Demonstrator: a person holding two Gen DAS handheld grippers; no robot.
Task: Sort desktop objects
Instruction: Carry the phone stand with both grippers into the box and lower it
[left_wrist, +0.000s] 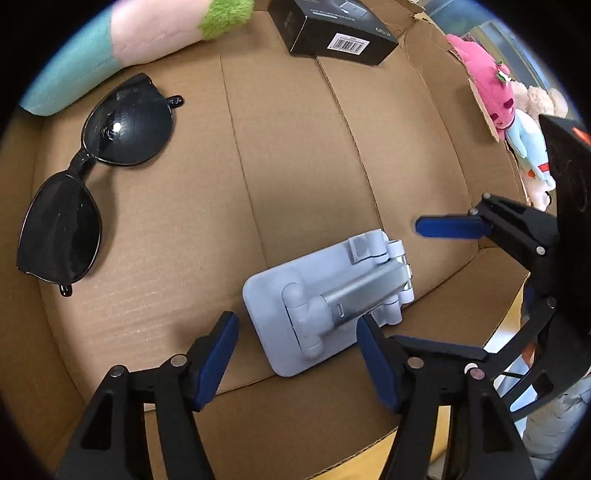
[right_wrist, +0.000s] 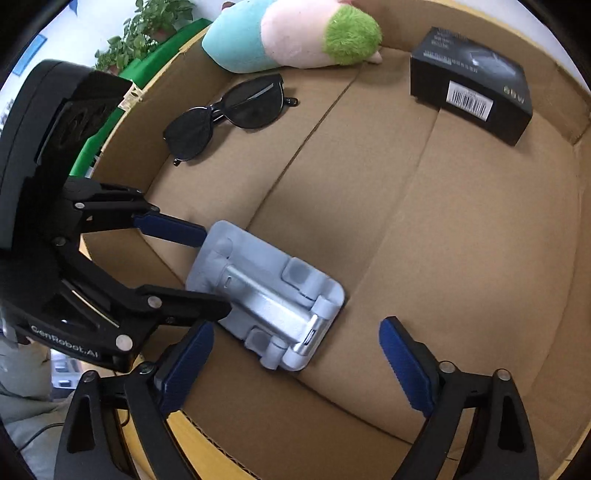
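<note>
A folded grey phone stand (left_wrist: 325, 302) lies on the floor of a cardboard box (left_wrist: 295, 166); it also shows in the right wrist view (right_wrist: 273, 295). My left gripper (left_wrist: 299, 354) is open, its jaws either side of the stand's near end, not closed on it. In the right wrist view the left gripper (right_wrist: 212, 271) reaches in from the left beside the stand. My right gripper (right_wrist: 295, 365) is open, just in front of the stand; its blue finger (left_wrist: 450, 227) shows at right in the left wrist view. Black sunglasses (left_wrist: 85, 184) lie at left.
A black product box (left_wrist: 336, 33) stands at the far wall of the cardboard box (right_wrist: 461, 240). A teal, pink and green plush (right_wrist: 291, 33) lies along the back. Pink and white plush toys (left_wrist: 513, 122) lie outside the box at right.
</note>
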